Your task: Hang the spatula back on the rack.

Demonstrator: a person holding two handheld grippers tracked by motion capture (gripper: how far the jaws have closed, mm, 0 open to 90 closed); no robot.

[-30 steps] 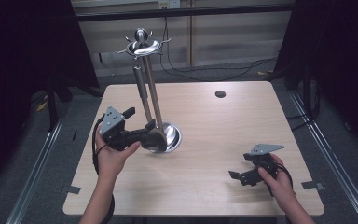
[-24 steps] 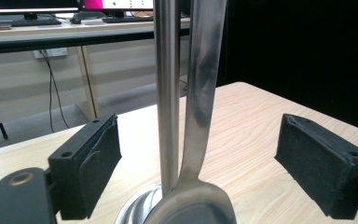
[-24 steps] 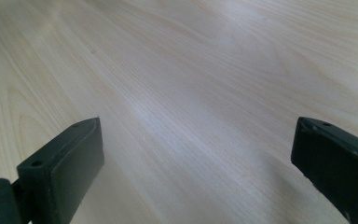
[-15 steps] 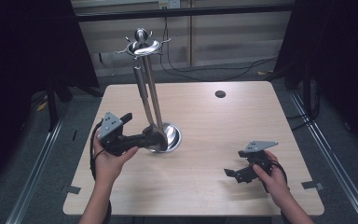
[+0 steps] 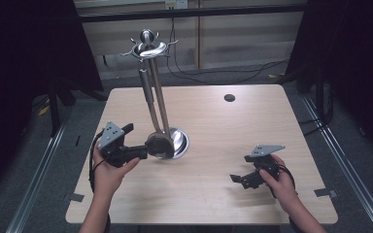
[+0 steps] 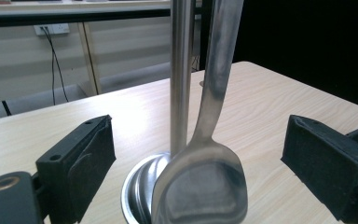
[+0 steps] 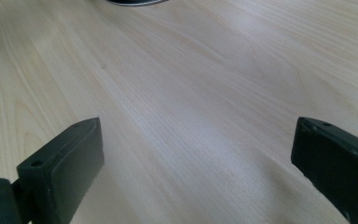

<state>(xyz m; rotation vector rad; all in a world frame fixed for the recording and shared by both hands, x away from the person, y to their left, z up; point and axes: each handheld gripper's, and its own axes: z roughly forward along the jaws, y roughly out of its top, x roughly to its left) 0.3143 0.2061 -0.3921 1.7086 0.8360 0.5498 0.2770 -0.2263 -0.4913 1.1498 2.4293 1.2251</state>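
Hanging from a hook on the tall metal stand (image 5: 151, 92), a steel spatula (image 6: 200, 186) dangled beside the pole, its blade just above the stand's round base (image 5: 177, 143). The left gripper (image 5: 143, 153) sat level at the blade, and its jaws had just been opening; in the left gripper view they stood wide apart on either side of the spatula, the pads (image 6: 91, 161) touching nothing. The right gripper (image 5: 238, 180) rested low over bare wood, well apart from the stand, its jaws likewise spread with nothing between them.

To finish the release well, it seemed best to draw the left gripper straight back, keeping the jaws wide, so that neither pad would brush the blade and set the spatula swinging or knock it off its hook.

The table (image 5: 252, 126) was pale wood grain, with a small dark hole (image 5: 229, 97) near its far edge. Around it lay grey floor, dark curtains at both sides, and a pale wall behind with trailing cables.
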